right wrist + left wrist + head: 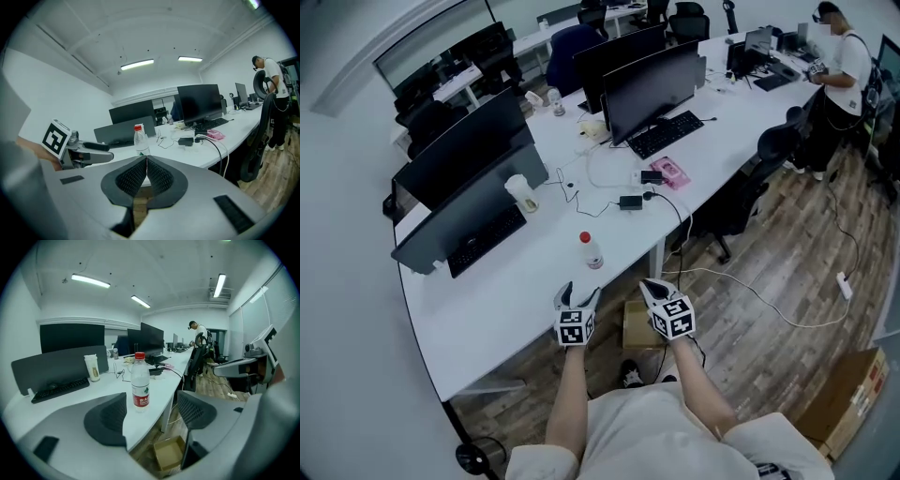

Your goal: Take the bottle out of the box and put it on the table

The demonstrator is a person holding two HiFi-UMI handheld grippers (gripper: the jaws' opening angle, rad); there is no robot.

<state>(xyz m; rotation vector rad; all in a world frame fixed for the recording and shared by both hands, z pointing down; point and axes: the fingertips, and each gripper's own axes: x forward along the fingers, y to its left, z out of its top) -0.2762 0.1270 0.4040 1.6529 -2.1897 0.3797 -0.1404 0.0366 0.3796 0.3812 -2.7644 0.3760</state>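
Bottle upright on table, near edge. My left tongs wide, empty; my right tongs pressed together, empty.

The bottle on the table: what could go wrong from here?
The bottle stands upright near the edge of the table, tall and narrow; a bump could tip it off. The open left hand-held gripper is close in front of it, so a careless sweep might hit it.
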